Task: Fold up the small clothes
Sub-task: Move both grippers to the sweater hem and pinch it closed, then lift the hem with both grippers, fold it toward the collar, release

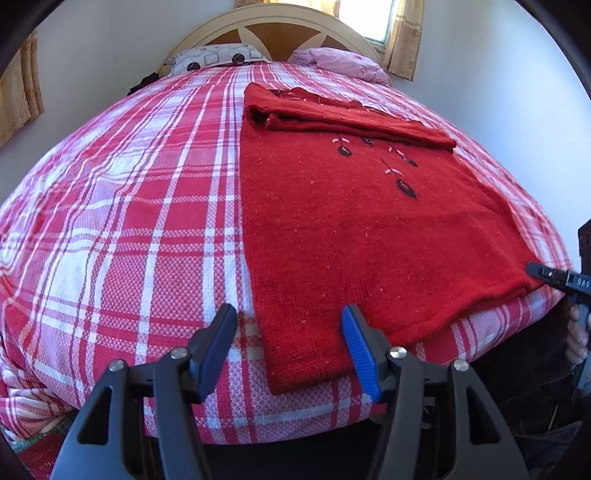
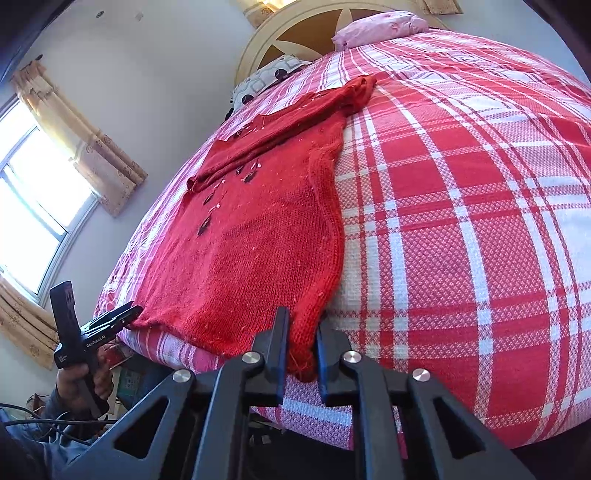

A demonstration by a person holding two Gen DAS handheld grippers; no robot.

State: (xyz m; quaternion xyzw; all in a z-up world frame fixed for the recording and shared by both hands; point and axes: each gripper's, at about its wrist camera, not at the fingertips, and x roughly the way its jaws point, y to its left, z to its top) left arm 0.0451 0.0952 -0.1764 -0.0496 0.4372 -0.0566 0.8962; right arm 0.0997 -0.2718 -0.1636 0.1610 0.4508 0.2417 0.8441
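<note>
We are looking at a bed [image 1: 110, 221] under a red-and-white plaid cover, with a patterned pillow [image 1: 218, 57] and a pink pillow [image 1: 340, 61] lying against the round headboard [image 1: 280, 33], and a curtained window [image 1: 373, 18] glowing behind. The red sweater [image 1: 351, 240] is lying flat, 1 sleeve folded across its chest, its hem running along the foot edge. Our left gripper [image 1: 288, 314] is hovering wide apart over 1 hem corner. Our right gripper [image 1: 535, 271] is pinching the other corner. Only the right wrist view is showing that pinch close up, the narrow fingers [image 2: 280, 332] clamping knit, plus the hand [image 2: 88, 380] carrying the left gripper and a larger side window [image 2: 33, 192].
</note>
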